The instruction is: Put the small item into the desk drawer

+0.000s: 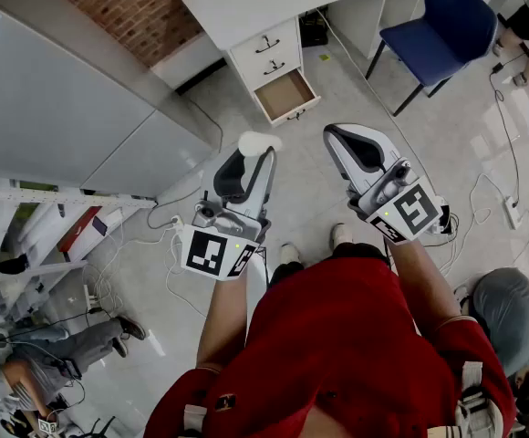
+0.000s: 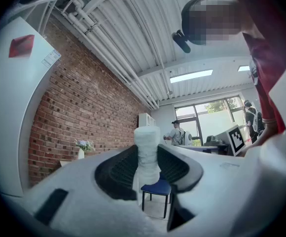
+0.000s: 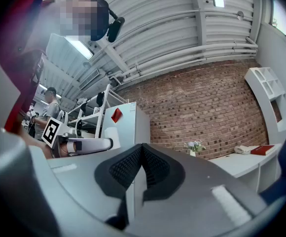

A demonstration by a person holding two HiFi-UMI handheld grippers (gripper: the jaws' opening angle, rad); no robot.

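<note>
Though short of drawer (image 1: 285, 96) and blue chair (image 1: 442, 26), left gripper (image 1: 254, 157) tight on white roll (image 1: 258, 141), right gripper (image 3: 142, 154) closed.

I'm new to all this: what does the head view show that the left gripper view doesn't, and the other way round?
Only the head view shows the open desk drawer, pulled out and seen from above. Only the left gripper view shows the windows, the ceiling lights and a vase of flowers. Both show the left tongs shut on the small white item, and the blue chair.
</note>
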